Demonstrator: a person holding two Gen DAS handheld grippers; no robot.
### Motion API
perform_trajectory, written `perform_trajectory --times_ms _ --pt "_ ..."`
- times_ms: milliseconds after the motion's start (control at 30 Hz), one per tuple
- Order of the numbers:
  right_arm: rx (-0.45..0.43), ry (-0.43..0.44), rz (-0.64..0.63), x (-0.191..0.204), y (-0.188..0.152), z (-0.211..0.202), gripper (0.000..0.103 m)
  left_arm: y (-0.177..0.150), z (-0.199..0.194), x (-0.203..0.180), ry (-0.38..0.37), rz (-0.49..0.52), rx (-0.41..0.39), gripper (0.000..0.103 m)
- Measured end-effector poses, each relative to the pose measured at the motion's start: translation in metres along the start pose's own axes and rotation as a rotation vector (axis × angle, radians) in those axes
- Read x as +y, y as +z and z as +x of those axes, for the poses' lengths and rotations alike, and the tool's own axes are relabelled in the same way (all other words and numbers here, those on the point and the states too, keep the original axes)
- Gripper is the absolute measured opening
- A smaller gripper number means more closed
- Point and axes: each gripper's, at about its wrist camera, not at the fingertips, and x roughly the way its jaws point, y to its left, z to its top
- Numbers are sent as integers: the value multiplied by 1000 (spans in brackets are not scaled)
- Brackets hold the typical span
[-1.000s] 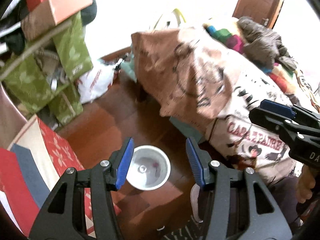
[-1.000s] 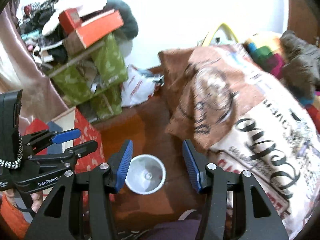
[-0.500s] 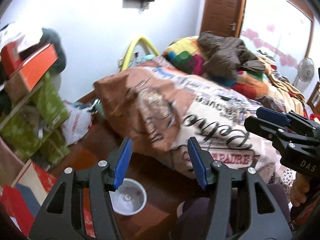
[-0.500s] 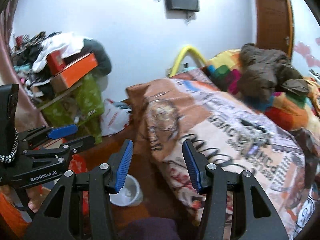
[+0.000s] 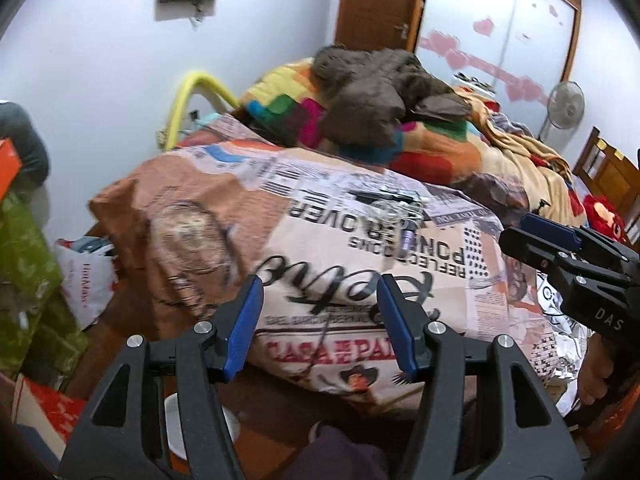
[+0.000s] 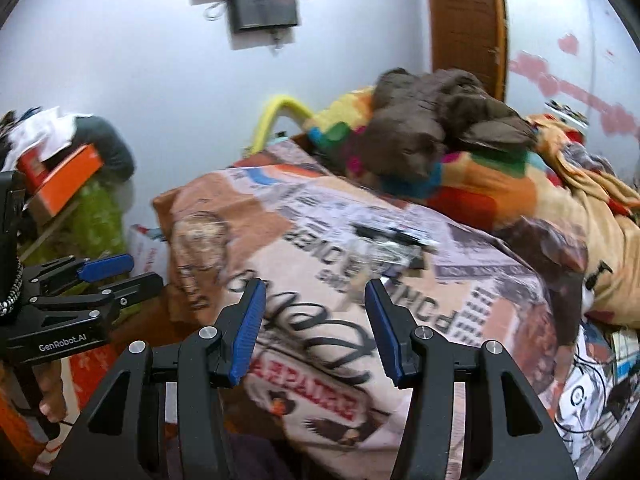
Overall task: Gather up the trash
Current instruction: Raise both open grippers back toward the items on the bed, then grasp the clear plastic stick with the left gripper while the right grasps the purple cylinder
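Seemingly both grippers are raised toward the bed to look for litter. From the left wrist, the left gripper (image 5: 320,296) has its fingers spread wide and empty over the near edge of the newspaper-print cover (image 5: 360,240); a crumpled clear wrapper (image 5: 394,216), probably the trash, lies farther up the cover, well apart. A white bin (image 5: 176,432) sits on the floor, near left, ready to receive it. From the right wrist, the right gripper (image 6: 314,304) is likewise open and empty, aimed at that wrapper (image 6: 390,246) just beyond.
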Motion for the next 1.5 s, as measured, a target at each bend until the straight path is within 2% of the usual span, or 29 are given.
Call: perform_trajectory --times_ms 200,467,600,900,933,1100,1267,1300,1467,1500 --pt "51 -55 73 -44 -8 27 48 12 55 -24 -68 10 70 58" --pt "128 -75 174 -89 -19 78 48 20 123 -45 -109 37 153 58" --pt "161 -65 205 -102 -20 104 48 22 156 -56 -132 59 189 58" --pt "240 5 279 -119 -14 168 48 28 212 -66 -174 67 213 58" --pt "251 18 293 -121 -13 175 48 29 218 -66 -182 65 214 56" --pt "275 34 316 -122 -11 193 48 30 237 -71 -237 62 231 28" --pt "274 46 311 -120 -8 202 48 29 251 -72 -273 50 242 18" --pt "273 40 303 -119 -8 202 48 28 253 -72 -274 44 243 10" --pt "272 20 288 -113 -6 208 46 27 255 -68 -291 8 240 7" --pt "272 22 286 -113 -6 207 43 27 253 -66 -289 6 239 7"
